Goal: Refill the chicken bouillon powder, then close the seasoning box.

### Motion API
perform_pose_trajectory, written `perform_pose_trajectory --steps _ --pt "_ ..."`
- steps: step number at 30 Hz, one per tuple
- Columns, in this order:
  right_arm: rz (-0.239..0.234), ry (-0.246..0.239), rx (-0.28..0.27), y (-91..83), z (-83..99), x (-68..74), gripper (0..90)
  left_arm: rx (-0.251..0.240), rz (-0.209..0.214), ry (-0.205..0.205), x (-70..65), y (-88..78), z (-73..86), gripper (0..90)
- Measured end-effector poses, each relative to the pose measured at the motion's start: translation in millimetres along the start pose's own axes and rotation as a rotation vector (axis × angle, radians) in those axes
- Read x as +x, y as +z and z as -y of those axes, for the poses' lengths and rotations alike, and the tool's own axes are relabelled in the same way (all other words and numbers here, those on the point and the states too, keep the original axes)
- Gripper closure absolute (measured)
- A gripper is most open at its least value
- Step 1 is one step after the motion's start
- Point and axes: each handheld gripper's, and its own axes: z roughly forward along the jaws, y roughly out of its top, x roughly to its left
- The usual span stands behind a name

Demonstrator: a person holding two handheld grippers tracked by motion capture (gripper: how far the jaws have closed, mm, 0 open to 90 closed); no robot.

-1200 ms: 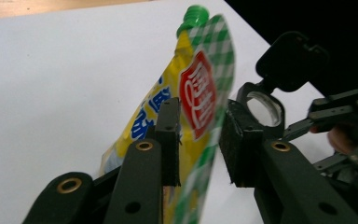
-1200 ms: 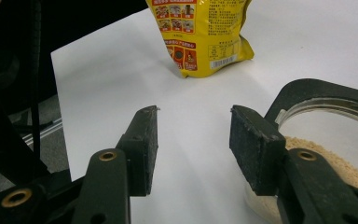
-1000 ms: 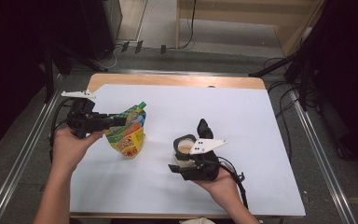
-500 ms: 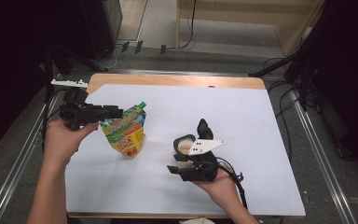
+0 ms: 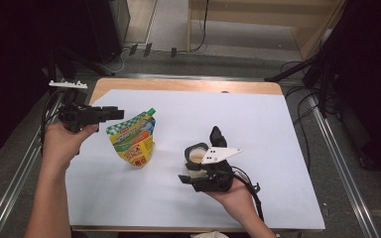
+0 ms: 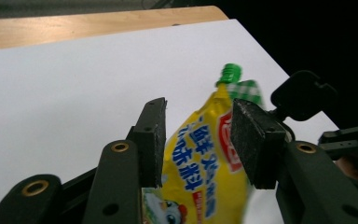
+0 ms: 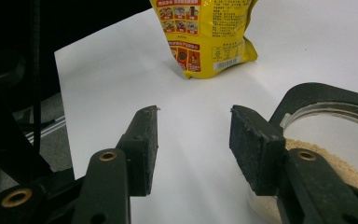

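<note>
A small clear jar (image 5: 196, 154) with a black rim sits near the middle of the table (image 5: 278, 129), holding a tan, crumbly powder that covers its bottom; in the right gripper view the jar (image 7: 328, 140) is cut off by the frame edge and partly hidden behind the right-hand jaw, so how deep the powder lies cannot be told. To its left stands a yellow spouted pouch (image 5: 133, 140) with a green cap at its upper corner, upright and leaning slightly, sealed, its contents not visible. The left gripper (image 5: 113, 113), held up in the person's left hand (image 5: 67, 141) at the table's left edge, points toward the pouch's top; its jaws are apart and touch nothing, and in the left gripper view the pouch (image 6: 205, 163) is framed in the gap between them, its lower part cut off and its print blurred. The right gripper (image 5: 193, 173) rests low in the right hand (image 5: 228, 191) just beside the jar, jaws apart, with bare white table between them and the jar just outside the right-hand one. A grey three-cornered plate (image 5: 220, 154) on that gripper overlaps part of the jar from above. Beyond the table lie cables (image 5: 188, 47) on the floor and dark stands at both sides.
</note>
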Motion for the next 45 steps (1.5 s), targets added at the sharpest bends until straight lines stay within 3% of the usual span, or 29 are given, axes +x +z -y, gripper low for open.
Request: perform_pose_trajectory --steps 5,9,19,23,26,38,45 --pt "0.0 0.005 -0.008 -5.0 -2.3 -1.5 53.9 0.015 -0.013 -0.022 13.0 8.9 6.3 54.9" --pt "0.002 0.011 -0.019 -9.9 -5.6 -3.2 54.1 -0.006 -0.035 -0.048 19.9 15.7 11.5 50.7" --pt "0.022 0.017 -0.045 -28.0 -14.1 -10.2 57.1 0.01 -0.05 -0.043 33.4 30.5 23.3 47.7" --pt "0.039 0.022 -0.066 -43.6 -19.2 -16.6 59.2 0.022 -0.079 -0.045 38.6 36.9 33.6 47.2" --pt "0.037 0.033 -0.073 -49.2 -20.3 -19.4 61.4 0.021 -0.07 -0.055 40.3 38.4 38.1 46.9" --pt "0.079 0.024 -0.079 -78.1 -26.8 -34.0 78.0 0.036 -0.073 0.017 39.1 50.3 54.5 46.8" --pt "0.093 0.053 -0.091 -95.1 -26.7 -44.0 89.0 0.053 -0.072 0.019 39.2 55.7 63.4 46.9"
